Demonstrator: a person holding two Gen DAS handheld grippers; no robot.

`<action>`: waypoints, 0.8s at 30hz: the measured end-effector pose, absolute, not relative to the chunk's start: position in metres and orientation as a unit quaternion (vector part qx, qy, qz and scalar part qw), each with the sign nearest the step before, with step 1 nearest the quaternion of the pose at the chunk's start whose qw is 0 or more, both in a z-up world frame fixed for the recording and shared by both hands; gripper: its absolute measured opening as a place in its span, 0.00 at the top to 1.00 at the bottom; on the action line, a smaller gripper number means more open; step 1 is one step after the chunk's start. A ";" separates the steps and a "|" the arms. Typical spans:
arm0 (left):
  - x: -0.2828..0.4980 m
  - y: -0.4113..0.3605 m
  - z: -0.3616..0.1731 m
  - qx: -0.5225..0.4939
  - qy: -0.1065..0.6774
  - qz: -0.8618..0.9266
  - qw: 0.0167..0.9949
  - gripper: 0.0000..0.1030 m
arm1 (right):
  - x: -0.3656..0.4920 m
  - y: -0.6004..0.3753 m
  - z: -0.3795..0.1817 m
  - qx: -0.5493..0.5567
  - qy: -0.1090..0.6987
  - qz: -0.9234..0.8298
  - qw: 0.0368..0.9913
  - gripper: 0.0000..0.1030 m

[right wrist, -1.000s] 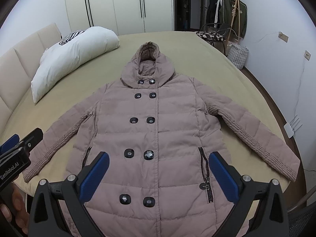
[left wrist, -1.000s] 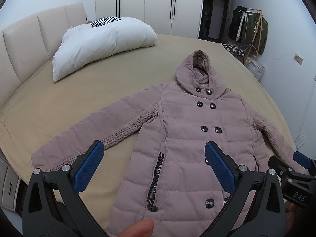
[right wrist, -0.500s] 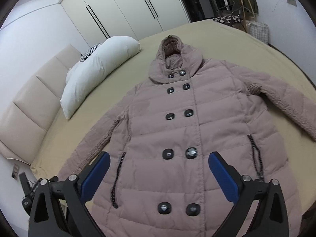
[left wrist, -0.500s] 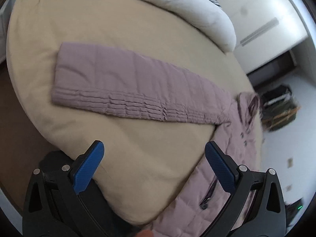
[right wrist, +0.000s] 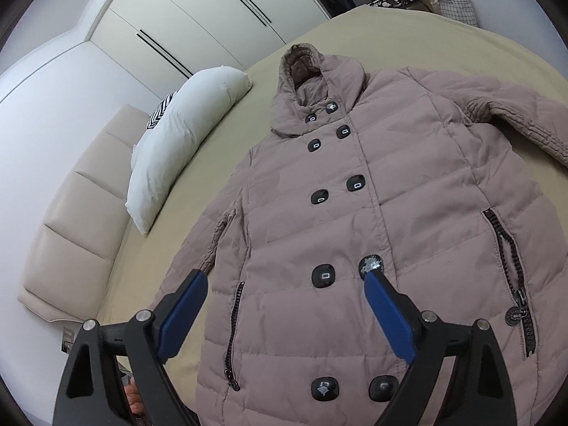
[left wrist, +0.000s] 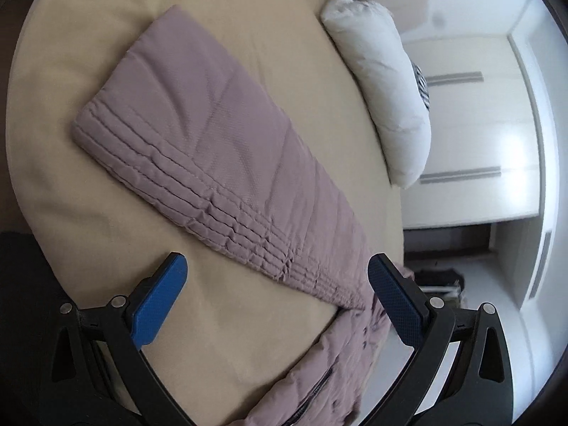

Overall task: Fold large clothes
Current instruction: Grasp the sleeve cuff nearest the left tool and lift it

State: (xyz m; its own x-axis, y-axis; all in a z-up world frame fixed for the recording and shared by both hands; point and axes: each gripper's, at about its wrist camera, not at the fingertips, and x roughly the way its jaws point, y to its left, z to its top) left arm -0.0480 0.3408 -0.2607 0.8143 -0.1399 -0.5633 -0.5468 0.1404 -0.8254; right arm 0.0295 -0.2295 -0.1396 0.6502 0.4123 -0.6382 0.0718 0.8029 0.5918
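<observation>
Bed [right wrist: 419,32], tan cover, fills most of both views; taken here as the landmark. Coat [right wrist: 408,213], a long mauve padded one with a hood, lies face up and spread flat across the middle of the bed, buttoned down the front, hood toward the far side of the bed, hem at the near edge. No fold shows anywhere on it: body flat, both sleeves out to the sides. Judged: task barely begun, all folding still to do, sleeves in first, then the body. Pillow [right wrist: 184,142], white, rests on the bed beside the headboard [right wrist: 71,220], apart from the coat. Left sleeve [left wrist: 220,142] lies stretched straight on the bed cover, cuff toward the bed's edge, ribbed stitching along one seam, nothing lifted. Right sleeve [right wrist: 514,113] angles outward on the opposite side of the bed, also flat. Left claw [left wrist: 277,280] hangs over the bed just short of the left sleeve near the armpit, jaws spread wide, nothing between the pads; likely the first grab is this sleeve. Right claw [right wrist: 284,291] sits over the lower front of the coat at the bed's near edge; its jaws have just been closing a little yet stand wide, empty, with fabric only seen beyond them. Whether either fingertip touches cloth, cannot tell.
</observation>
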 end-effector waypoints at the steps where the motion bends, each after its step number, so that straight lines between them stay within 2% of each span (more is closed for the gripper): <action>1: -0.047 0.341 -0.269 -0.652 0.258 0.154 0.696 0.00 | 0.029 -0.232 -0.140 0.301 0.406 0.098 0.857 0.10; 8: -0.063 0.353 -0.291 -0.701 0.190 0.190 0.660 0.02 | 0.028 -0.239 -0.145 0.310 0.407 0.090 0.855 0.10; 13: -0.073 0.379 -0.301 -0.736 0.150 0.210 0.626 0.11 | 0.027 -0.236 -0.142 0.299 0.406 0.090 0.859 0.10; 14: -0.073 0.383 -0.302 -0.742 0.144 0.212 0.620 0.15 | 0.026 -0.236 -0.142 0.300 0.406 0.090 0.859 0.10; 16: -0.071 0.389 -0.302 -0.746 0.139 0.222 0.612 0.31 | 0.027 -0.235 -0.144 0.301 0.408 0.089 0.858 0.10; 18: -0.078 0.395 -0.305 -0.744 0.147 0.235 0.607 0.74 | 0.026 -0.234 -0.145 0.298 0.411 0.089 0.857 0.10; 24: -0.076 0.414 -0.311 -0.738 0.162 0.249 0.606 0.82 | 0.026 -0.239 -0.151 0.297 0.414 0.084 0.856 0.10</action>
